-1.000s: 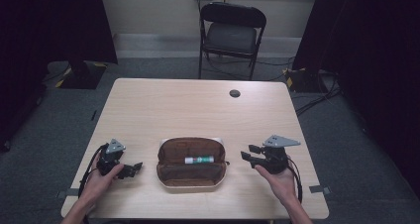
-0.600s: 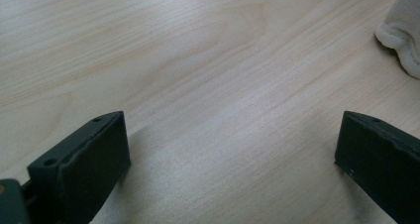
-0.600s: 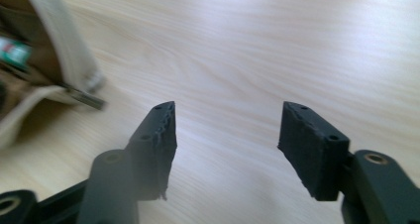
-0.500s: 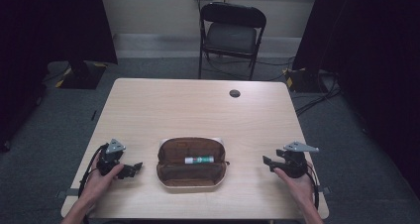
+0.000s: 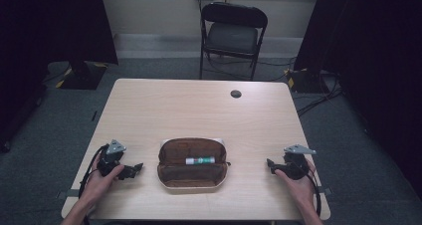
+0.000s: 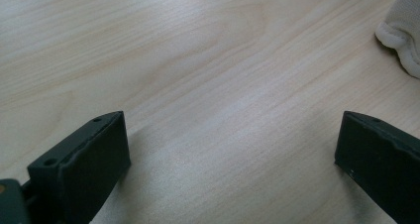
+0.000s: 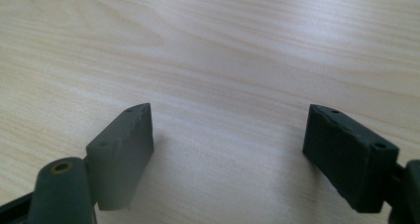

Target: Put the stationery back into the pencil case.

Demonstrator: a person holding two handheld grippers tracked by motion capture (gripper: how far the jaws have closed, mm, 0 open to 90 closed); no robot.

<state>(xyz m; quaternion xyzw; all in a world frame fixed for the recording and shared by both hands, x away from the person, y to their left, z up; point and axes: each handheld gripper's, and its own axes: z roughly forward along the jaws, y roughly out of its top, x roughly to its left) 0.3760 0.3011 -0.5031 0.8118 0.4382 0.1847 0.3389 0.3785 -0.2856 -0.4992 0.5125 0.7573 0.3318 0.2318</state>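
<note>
A pale wooden table [image 5: 209,105] is filling the middle of the high view, with a black folding chair [image 5: 233,33] standing beyond its 12 o'clock edge and a small dark round spot [image 5: 236,93] sitting near that edge.

Toward the table's 6 o'clock side, a brown pouch [image 5: 193,164] is lying open, its long axis running 9 to 3 o'clock. Inside its upper half a tube [image 5: 200,161], white with a green end, is lying along that same axis.

The left gripper [image 5: 133,168] is resting on the table at the pouch's 9 o'clock, held in the left hand [image 5: 102,177], its jaws pointing toward 3 o'clock at the pouch. In the left gripper view its jaws are standing spread wide with bare wood between them, and a pale padded edge, probably the pouch, is showing at 2 o'clock.

The right gripper [image 5: 271,164] is sitting at the pouch's 3 o'clock in the right hand [image 5: 293,182], jaws aimed toward 9 o'clock and likewise spread wide over bare wood in the right gripper view.

Judging by the gaps, the left gripper is lying somewhat nearer the pouch; either would be reaching inward along the tube's long axis, meeting it end-on.
</note>
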